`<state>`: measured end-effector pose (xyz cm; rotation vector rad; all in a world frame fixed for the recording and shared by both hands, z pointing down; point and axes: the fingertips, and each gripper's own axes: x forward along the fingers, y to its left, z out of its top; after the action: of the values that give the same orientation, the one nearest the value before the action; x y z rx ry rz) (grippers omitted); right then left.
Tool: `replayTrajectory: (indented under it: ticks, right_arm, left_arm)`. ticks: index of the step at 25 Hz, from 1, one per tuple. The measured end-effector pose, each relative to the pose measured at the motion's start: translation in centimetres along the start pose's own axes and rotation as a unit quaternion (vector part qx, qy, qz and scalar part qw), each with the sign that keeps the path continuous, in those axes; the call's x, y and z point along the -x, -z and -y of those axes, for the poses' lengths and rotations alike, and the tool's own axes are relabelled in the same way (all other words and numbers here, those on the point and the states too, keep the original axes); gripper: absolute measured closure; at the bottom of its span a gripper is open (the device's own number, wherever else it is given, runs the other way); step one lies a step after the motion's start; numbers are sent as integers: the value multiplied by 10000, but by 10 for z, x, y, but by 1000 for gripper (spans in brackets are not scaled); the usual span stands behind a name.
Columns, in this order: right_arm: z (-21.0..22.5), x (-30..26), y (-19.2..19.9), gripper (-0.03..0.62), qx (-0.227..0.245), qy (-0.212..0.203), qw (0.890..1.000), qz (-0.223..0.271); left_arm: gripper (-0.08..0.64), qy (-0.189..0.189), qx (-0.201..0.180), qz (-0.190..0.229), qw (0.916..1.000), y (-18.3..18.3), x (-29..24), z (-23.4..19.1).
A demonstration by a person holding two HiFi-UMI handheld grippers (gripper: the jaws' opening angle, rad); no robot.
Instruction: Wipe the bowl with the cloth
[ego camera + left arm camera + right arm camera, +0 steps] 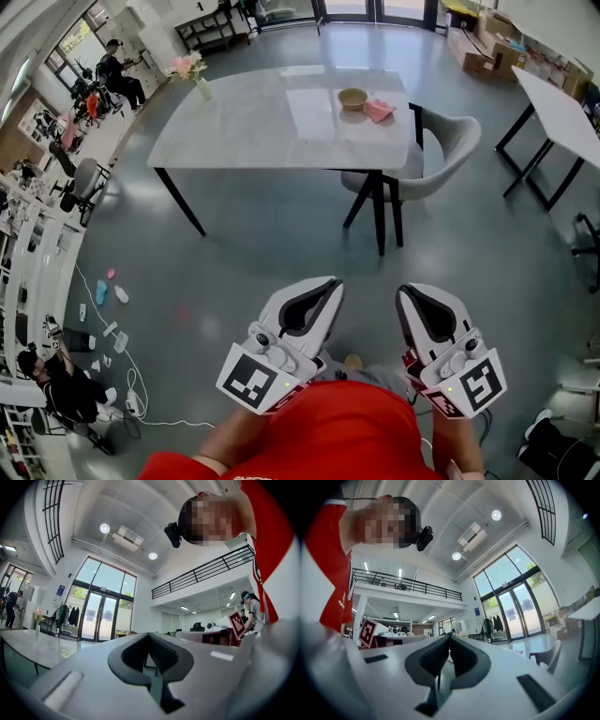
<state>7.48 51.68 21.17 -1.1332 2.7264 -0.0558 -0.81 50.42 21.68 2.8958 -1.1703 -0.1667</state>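
Close against my chest, the left gripper (323, 284) and the right gripper (409, 290) both sit with jaws pressed together on nothing, pointing out across bare floor. The bowl (352, 97) stands well ahead of me on the right part of the table (244, 131). The pink cloth (379, 111) lies just beside it, towards the table's right edge. Neither is within reach, so I judge the wiping has not begun.

My worries are these. If I arrive with the jaws closed, I could shove the cloth off that edge instead of pinching it. I could also knock the light-looking bowl along the smooth top, so the jaws need opening before I come in. A grey chair (441, 150) stands at that same side, its legs splayed where I would stand, and I may clip it.

Floor between me and the table is wide and open. A vase of flowers (194, 77) sits at the opposite end, well apart, and another table (562, 108) bounds the right side.
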Motion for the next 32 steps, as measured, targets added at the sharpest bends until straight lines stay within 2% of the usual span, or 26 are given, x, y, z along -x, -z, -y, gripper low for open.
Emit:
replayTrajectory:
  ticks: [5, 19, 25, 29, 32]
  right_arm:
    - [6, 2, 2, 591, -27, -49, 10000, -28]
    - [48, -37, 15, 591, 91, 55, 9998, -156]
    - [83, -89, 24, 589, 134, 128, 9994, -305]
    - [114, -138, 29, 589, 181, 226, 9989, -361]
    - [137, -174, 31, 591, 200, 354, 9983, -406]
  left_arm:
    - [555, -103, -143, 129, 9998, -2, -4, -1]
    - [555, -85, -65, 233, 9997, 8, -41, -47]
    - [555, -95, 6, 192, 9998, 13, -70, -103]
    - [555, -63, -119, 270, 9995, 12, -98, -155]
    - [555, 32, 51, 18, 10000, 19, -120, -192]
